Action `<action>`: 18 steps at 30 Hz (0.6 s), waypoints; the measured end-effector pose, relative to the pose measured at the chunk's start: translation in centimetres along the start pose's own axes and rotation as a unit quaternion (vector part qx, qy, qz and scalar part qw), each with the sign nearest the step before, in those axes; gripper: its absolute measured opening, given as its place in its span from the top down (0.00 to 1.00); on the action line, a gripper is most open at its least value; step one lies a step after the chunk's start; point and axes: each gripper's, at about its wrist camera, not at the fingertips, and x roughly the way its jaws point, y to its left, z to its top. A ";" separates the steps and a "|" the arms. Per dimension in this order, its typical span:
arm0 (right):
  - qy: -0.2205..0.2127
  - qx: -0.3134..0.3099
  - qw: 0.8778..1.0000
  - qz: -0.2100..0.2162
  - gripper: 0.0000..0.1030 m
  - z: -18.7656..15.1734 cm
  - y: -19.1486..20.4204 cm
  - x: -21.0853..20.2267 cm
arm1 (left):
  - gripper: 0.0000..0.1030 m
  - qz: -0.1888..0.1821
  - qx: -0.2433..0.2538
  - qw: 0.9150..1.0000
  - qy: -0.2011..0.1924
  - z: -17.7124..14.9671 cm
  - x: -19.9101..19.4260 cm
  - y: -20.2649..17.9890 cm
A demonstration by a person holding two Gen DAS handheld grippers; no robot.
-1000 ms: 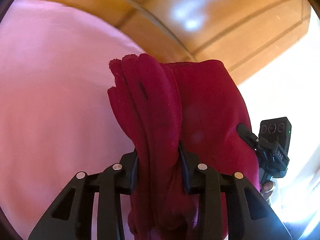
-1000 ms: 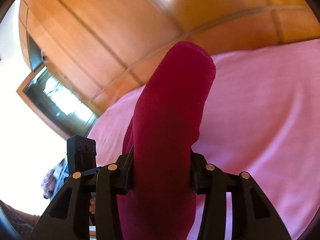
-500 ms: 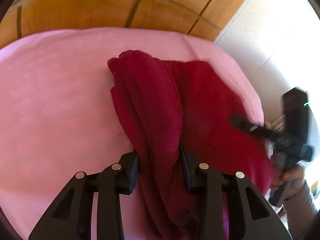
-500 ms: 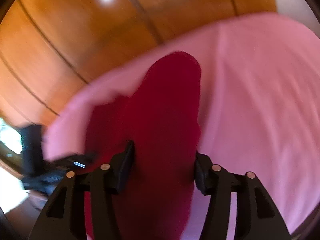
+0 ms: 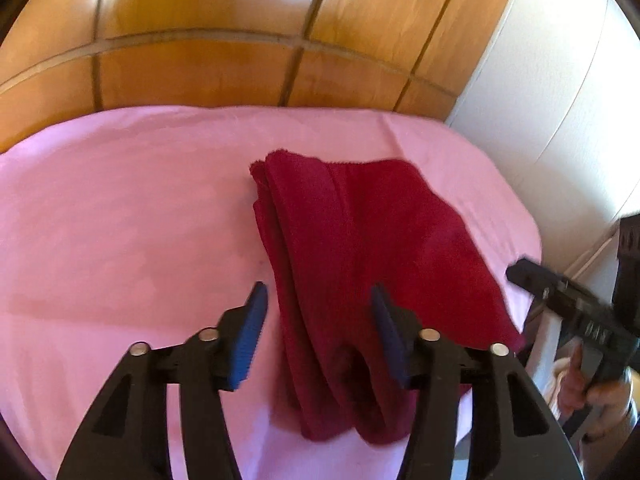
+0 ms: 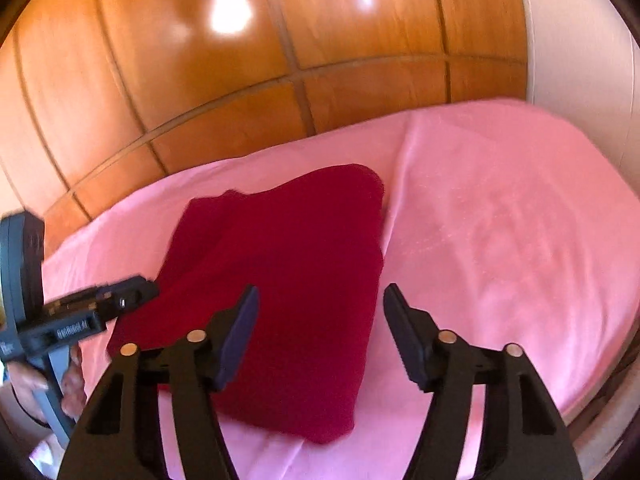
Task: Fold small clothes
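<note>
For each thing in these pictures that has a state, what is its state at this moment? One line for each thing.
red cloth: folded in layers, lying flat on the sheet, held by no gripper.
left gripper: open, fingers either side of the cloth's near end without clamping it.
right gripper: open, above the cloth's near edge, holding nothing.
pink sheet: spread over the surface, lightly creased.

Bright, glary, perhaps slightly motion-blurred.

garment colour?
Dark red garment, plain with no pattern, lying on the pink sheet. Right wrist view shows it best.
</note>
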 end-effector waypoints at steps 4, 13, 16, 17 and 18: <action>0.049 -0.026 0.998 -0.016 0.47 -3.4 1.9 2.1 | 0.48 0.054 0.041 0.997 0.027 -1.0 1.6 -1.4; 0.047 -0.040 0.996 -0.062 0.44 -6.0 3.2 3.4 | 0.44 0.078 0.024 0.997 0.017 -2.6 1.0 -1.7; 0.046 -0.036 0.996 -0.065 0.40 -5.7 3.3 3.5 | 0.43 0.086 0.029 0.996 0.009 -2.8 0.2 -2.2; 0.046 -0.033 0.996 -0.066 0.39 -5.6 3.4 3.2 | 0.43 0.088 0.030 0.996 0.005 -3.0 -0.2 -2.3; 0.043 -0.030 0.996 -0.067 0.38 -5.5 3.5 2.9 | 0.43 0.090 0.030 0.996 0.001 -3.2 -0.5 -2.5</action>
